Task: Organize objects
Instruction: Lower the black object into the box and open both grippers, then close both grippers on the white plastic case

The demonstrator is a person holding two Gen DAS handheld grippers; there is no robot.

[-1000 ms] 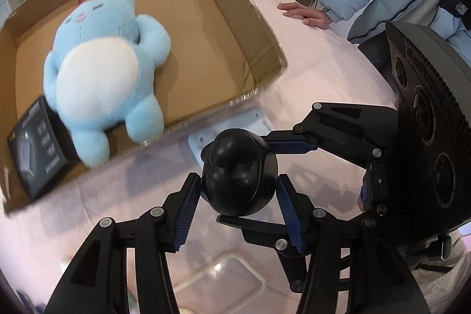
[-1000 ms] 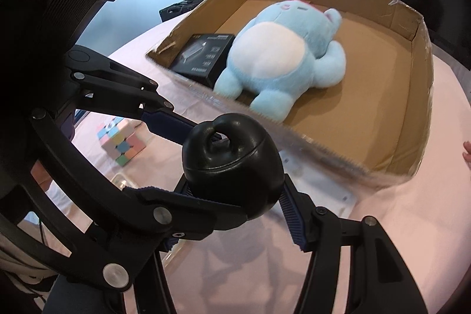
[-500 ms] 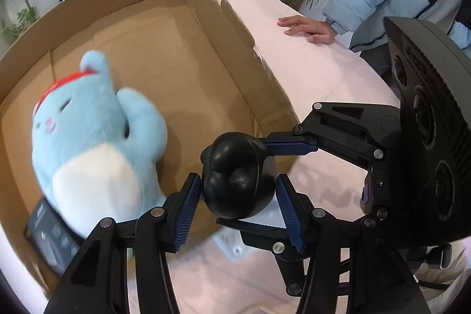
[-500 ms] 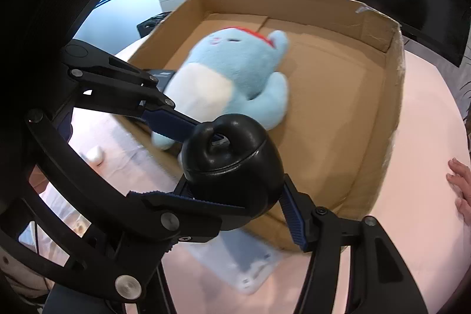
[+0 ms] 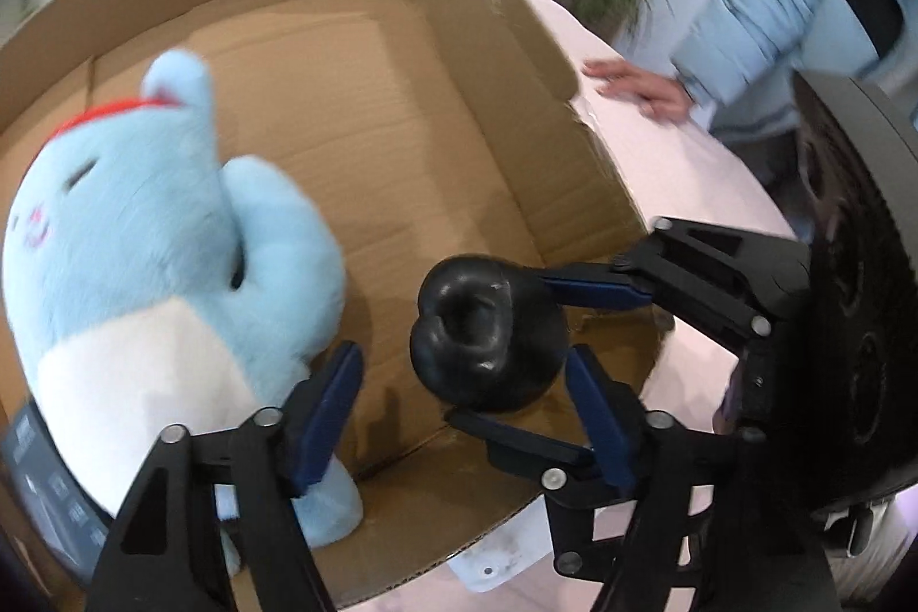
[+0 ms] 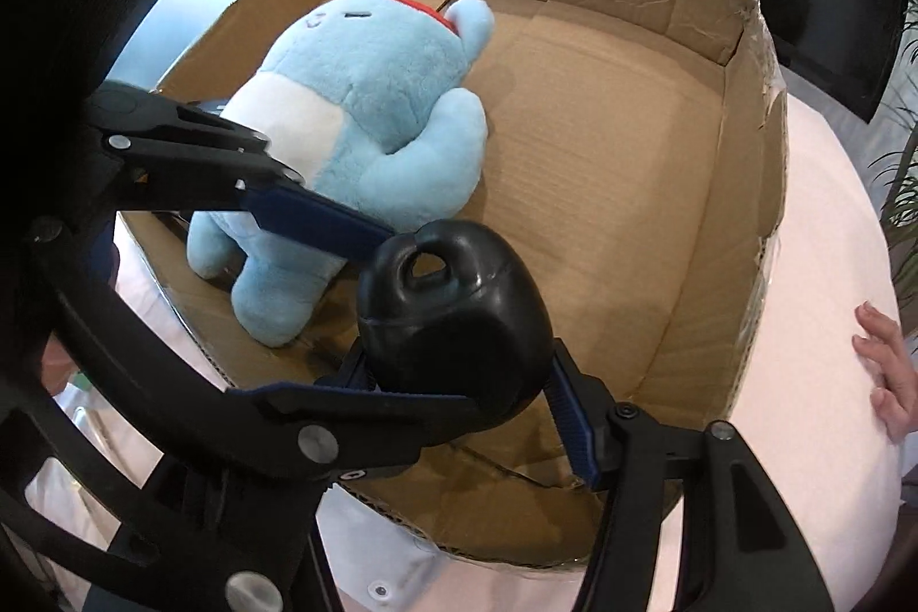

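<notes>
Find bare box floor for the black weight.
Free: cardboard box floor between the blue plush and the right and far walls. Crowded: left side, where the plush lies against a dark packet in the near-left corner. The black weight hangs over the near strip.

A black kettlebell-shaped weight [image 6: 453, 319] is seen low inside the cardboard box [image 6: 751, 187], gripped between the blue pads of one pair of tongs [image 6: 367, 308], while the other tongs' right pad [image 6: 574, 434] stands beside it. A blue plush toy [image 6: 367, 136] is laid on the box floor just behind the weight. A bystander's hand [image 6: 886, 371] is rested on the pink worktop [image 6: 815, 302] beside the box.
</notes>
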